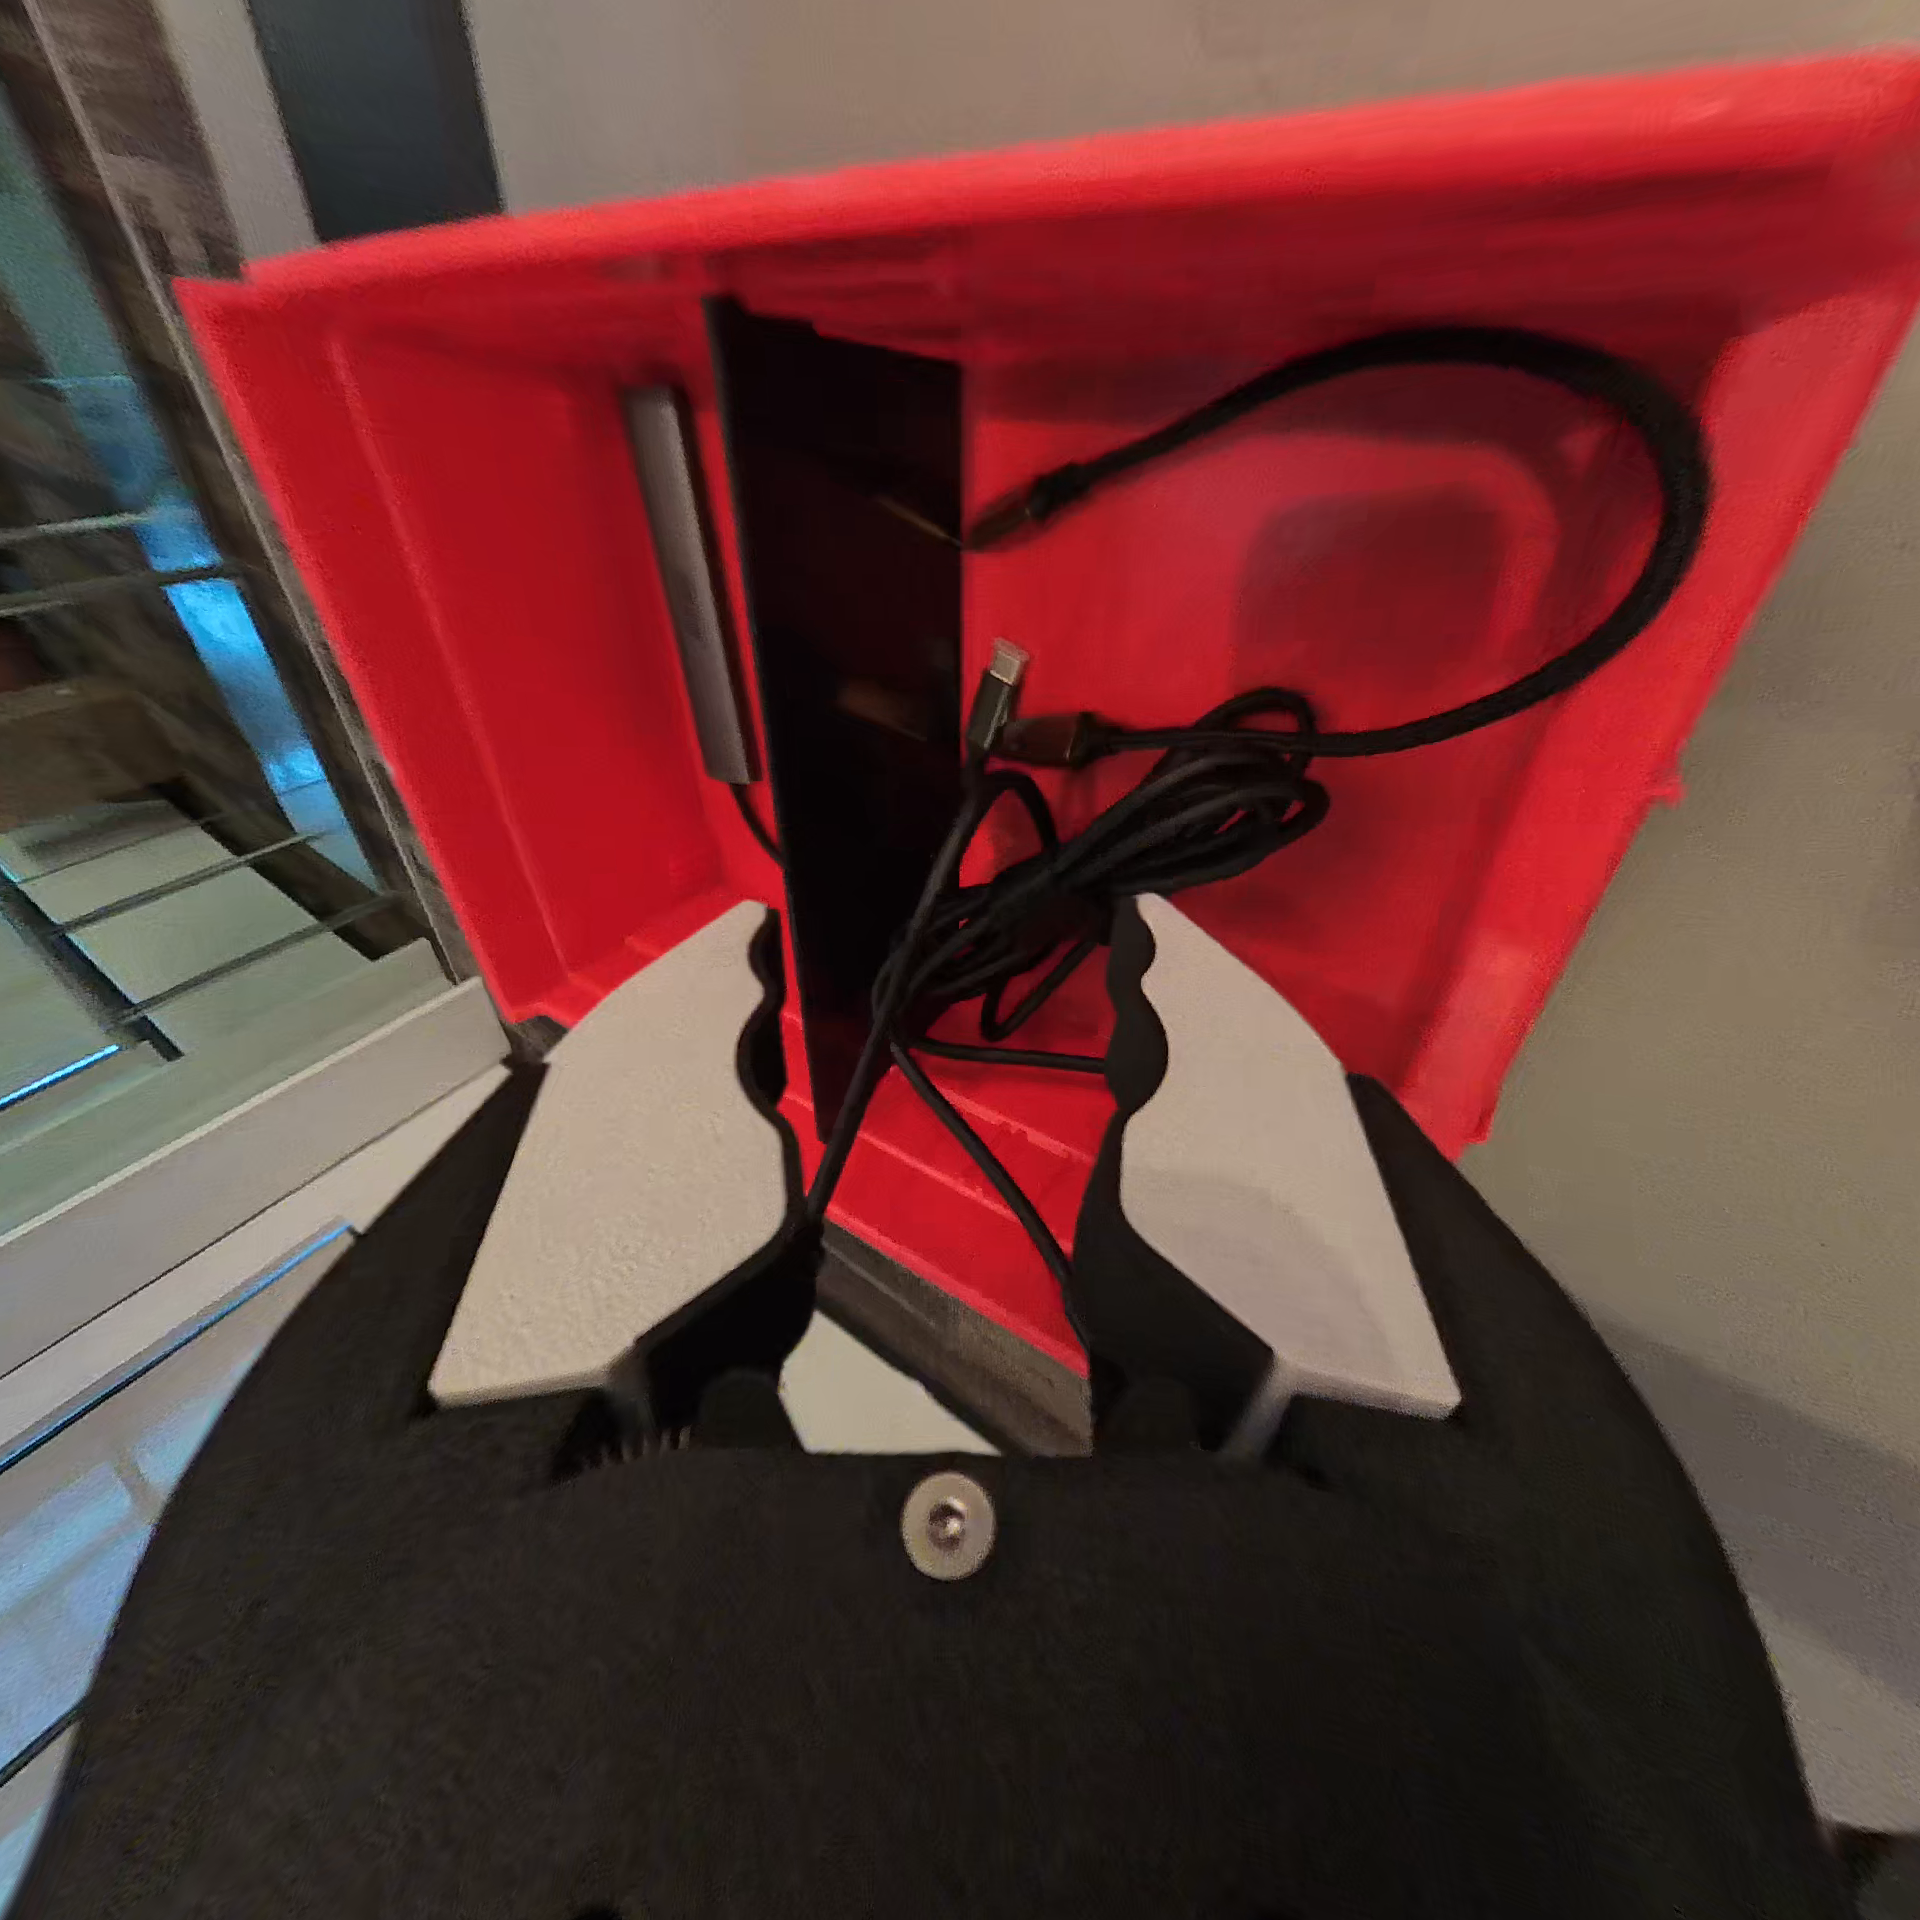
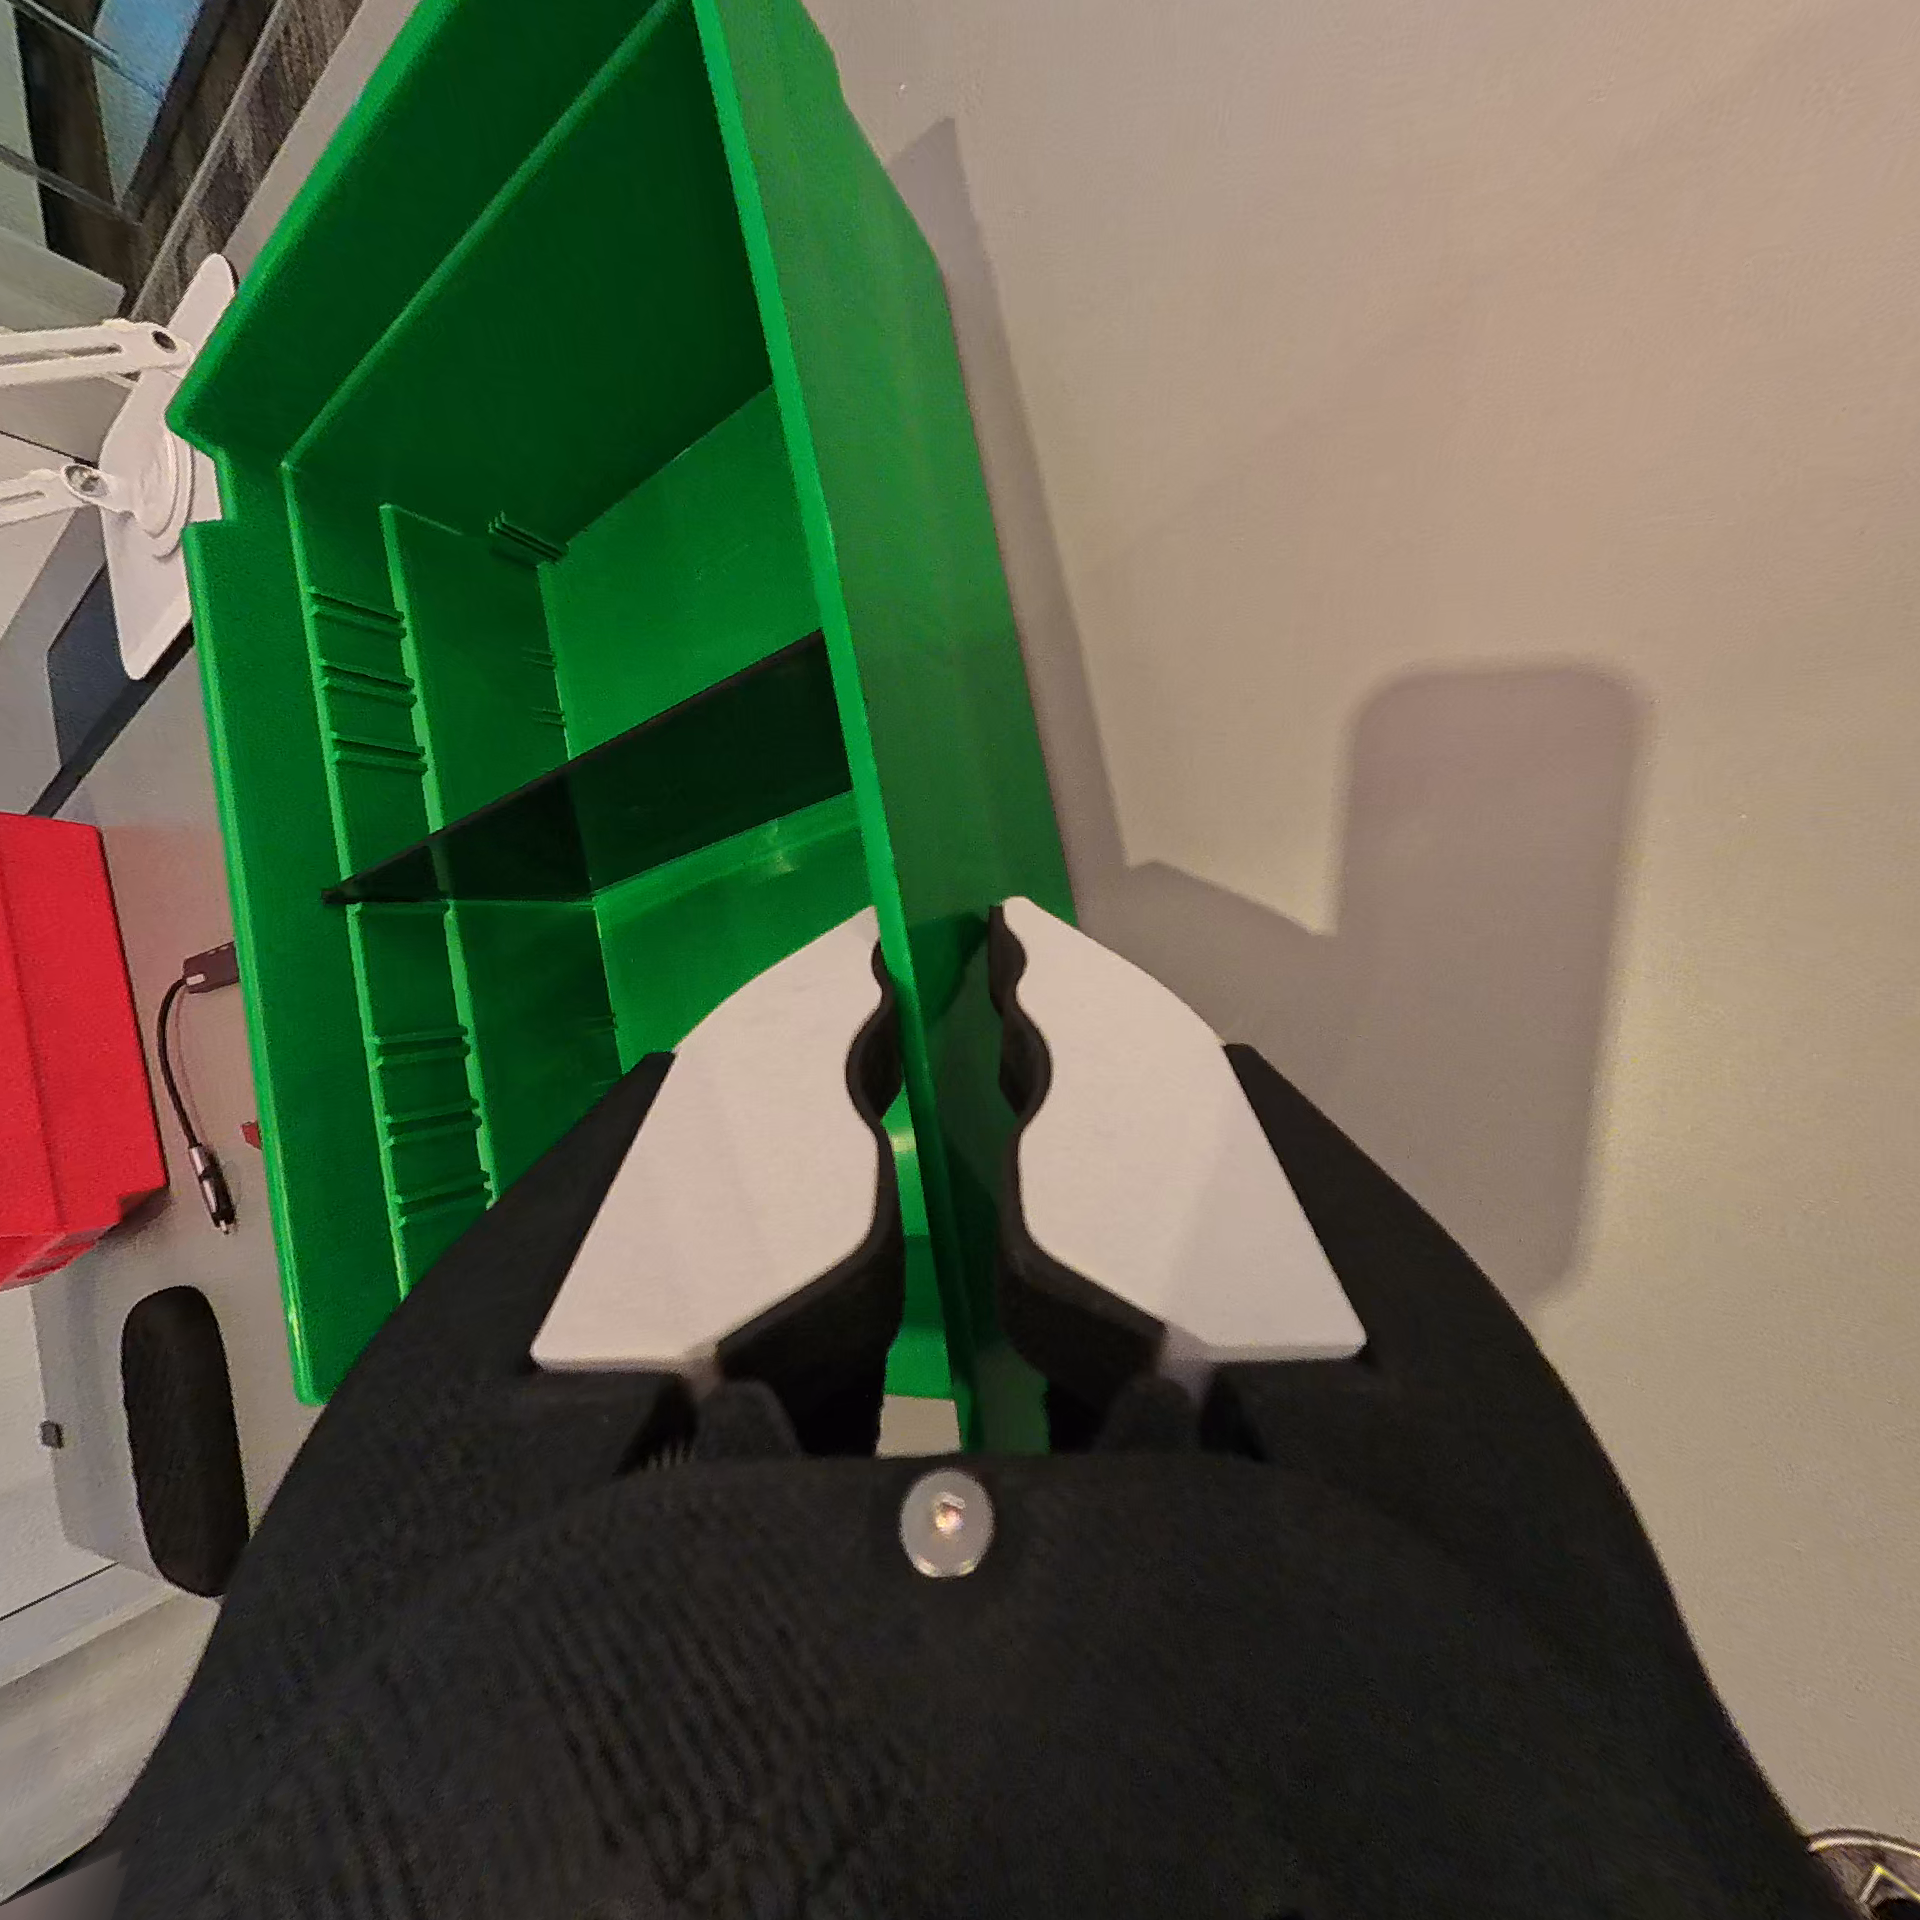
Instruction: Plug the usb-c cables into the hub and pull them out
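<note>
Red plastic walled the bin (image 1: 436, 582) where the left gripper (image 1: 945, 1039) hovered, its fingers spread and empty over a tangle of usb-c cables (image 1: 1122, 831), with the grey hub (image 1: 686, 582) lying beyond a black divider (image 1: 842, 623) near the tabletop's edge. The right gripper (image 2: 940, 1049) had its fingers clamped on the green bin's wall (image 2: 821, 582) (a thin, slippery edge). Closing on the tangle risked snagging several loops together and dragging the bundle.
</note>
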